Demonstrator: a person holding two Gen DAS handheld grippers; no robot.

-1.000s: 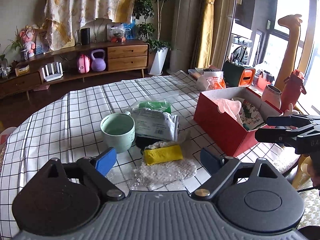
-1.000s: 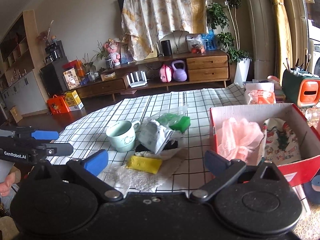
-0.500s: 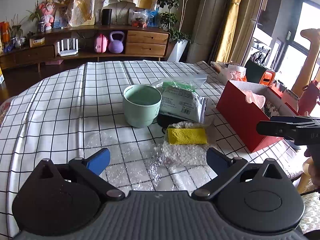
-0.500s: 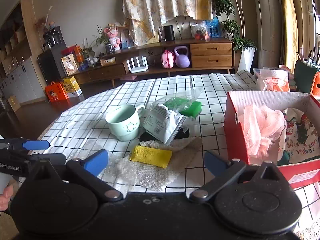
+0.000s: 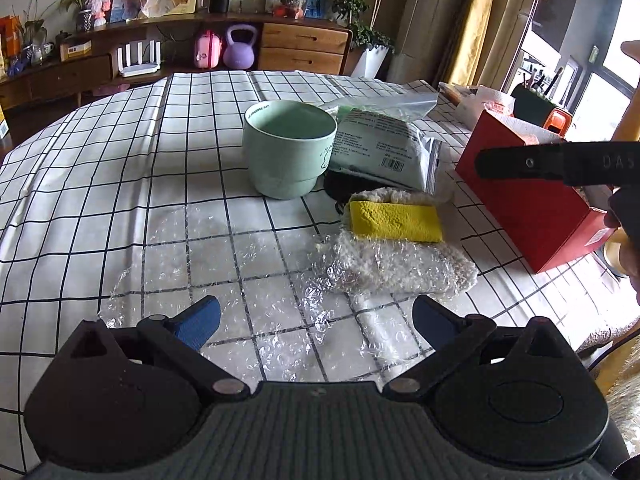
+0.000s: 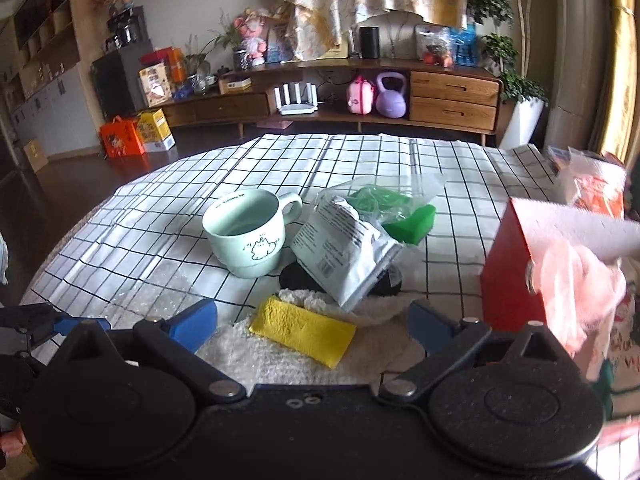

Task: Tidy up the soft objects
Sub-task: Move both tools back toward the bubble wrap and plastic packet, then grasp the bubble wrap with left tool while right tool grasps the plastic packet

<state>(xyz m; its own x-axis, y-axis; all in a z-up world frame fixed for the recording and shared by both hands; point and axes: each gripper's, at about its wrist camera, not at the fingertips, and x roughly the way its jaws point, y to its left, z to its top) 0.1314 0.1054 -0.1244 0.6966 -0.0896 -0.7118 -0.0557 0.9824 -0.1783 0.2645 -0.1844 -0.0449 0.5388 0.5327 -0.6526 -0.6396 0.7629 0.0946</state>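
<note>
**Left wrist view: both of our grippers wide apart over the soft pile**

Left wrist view shows the yellow sponge (image 5: 396, 222) lying on a white fluffy cloth (image 5: 404, 264) near the middle of the checked tablecloth (image 5: 120, 168), with a sheet of clear bubble wrap (image 5: 240, 264) spread flat beside the cloth and partly over it. Just behind the sponge a grey-white sealed pouch (image 5: 380, 152) leans over a dark object we cannot identify, and a clear bag with something green inside (image 6: 384, 200) lies behind the pouch. A mint-green mug (image 5: 290, 152) stands upright just left of the pouch.

Our left gripper (image 5: 316, 320) hangs above the bubble wrap with its blue pads spread wide and nothing between them. Our right gripper (image 6: 312, 322) is also released, its pads parted on either side of the sponge and cloth as seen from its own camera, touching neither so far as we can tell.

To the right stands an open red box (image 5: 528, 208), well apart from the mug, with a pink soft item (image 6: 576, 280) and a printed fabric inside. Beyond the table, a wooden sideboard (image 6: 452, 96) holds a purple kettlebell (image 6: 391, 96).
</note>
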